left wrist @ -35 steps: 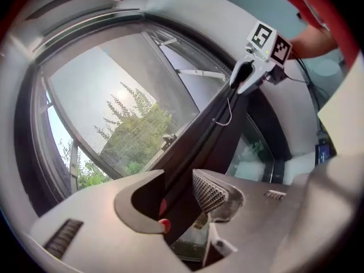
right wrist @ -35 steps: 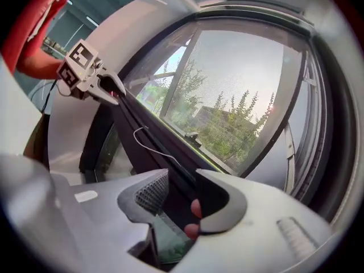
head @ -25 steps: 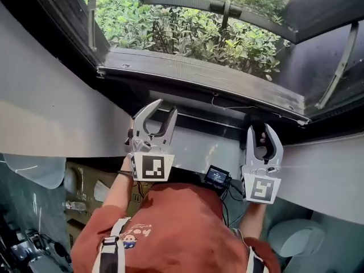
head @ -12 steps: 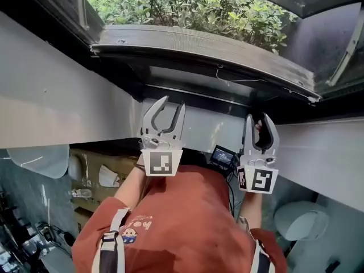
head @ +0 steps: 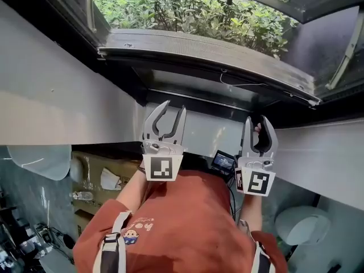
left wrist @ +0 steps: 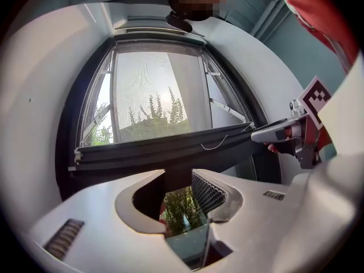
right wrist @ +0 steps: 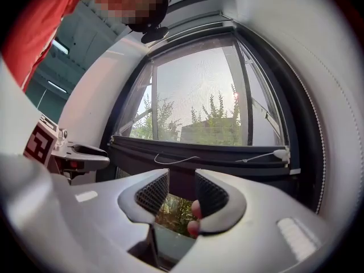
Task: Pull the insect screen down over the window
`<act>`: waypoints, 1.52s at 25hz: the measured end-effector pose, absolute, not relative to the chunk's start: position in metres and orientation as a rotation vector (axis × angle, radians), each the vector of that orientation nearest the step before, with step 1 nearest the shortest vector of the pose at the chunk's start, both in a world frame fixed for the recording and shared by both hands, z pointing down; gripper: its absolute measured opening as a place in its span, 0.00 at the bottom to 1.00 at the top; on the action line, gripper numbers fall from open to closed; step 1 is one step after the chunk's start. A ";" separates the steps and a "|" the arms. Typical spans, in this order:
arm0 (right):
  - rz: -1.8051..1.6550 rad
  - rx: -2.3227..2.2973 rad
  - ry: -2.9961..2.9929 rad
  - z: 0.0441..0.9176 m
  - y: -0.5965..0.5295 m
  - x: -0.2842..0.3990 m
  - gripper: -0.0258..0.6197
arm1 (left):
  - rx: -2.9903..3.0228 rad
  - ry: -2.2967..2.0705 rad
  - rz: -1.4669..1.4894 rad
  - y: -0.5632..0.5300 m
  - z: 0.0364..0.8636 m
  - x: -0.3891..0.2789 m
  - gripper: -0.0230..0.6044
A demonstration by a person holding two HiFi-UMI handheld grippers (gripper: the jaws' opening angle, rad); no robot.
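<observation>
Two grippers, neither one holding anything. The left gripper (head: pixel 174 106) has its jaws well apart with nothing between the pads. The right gripper (head: pixel 259 120) also stands apart and bare, with a fingertip (right wrist: pixel 196 210) showing just beside its right pad. Both point level at the window from the near side, left and right of the middle, close under the dark pull bar (left wrist: pixel 165 151) but not touching it as far as the head view shows. The insect screen (left wrist: pixel 153 78) looks drawn most of the way: hazy mesh above the bar, clear greenery (head: pixel 187 10) through the gap below it. A thin white cord (right wrist: pixel 170 159) lies along the bar's face. Step in hand is probably lining up for a grip on the bar. The next move needs both sets of jaws pushed far enough to straddle the bar, closed on it, then an even downward pull so it doesn't skew.
</observation>
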State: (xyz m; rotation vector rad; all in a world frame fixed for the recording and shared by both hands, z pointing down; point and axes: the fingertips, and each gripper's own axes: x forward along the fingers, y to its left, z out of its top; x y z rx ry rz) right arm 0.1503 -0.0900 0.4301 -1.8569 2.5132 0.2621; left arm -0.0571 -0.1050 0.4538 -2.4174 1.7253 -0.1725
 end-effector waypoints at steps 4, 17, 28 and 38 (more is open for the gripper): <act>0.273 -1.855 2.524 0.432 -0.092 0.148 0.28 | -2.402 1.706 -0.172 -0.104 0.450 -0.057 0.26; 0.318 -1.844 2.551 0.431 -0.097 0.142 0.15 | -2.369 1.675 -0.129 -0.109 0.442 -0.056 0.12; 0.270 -1.781 2.545 0.423 -0.101 0.143 0.05 | -2.415 1.651 -0.110 -0.116 0.442 -0.052 0.05; 0.244 -1.754 2.588 0.428 -0.100 0.142 0.05 | -2.412 1.645 -0.117 -0.120 0.443 -0.050 0.05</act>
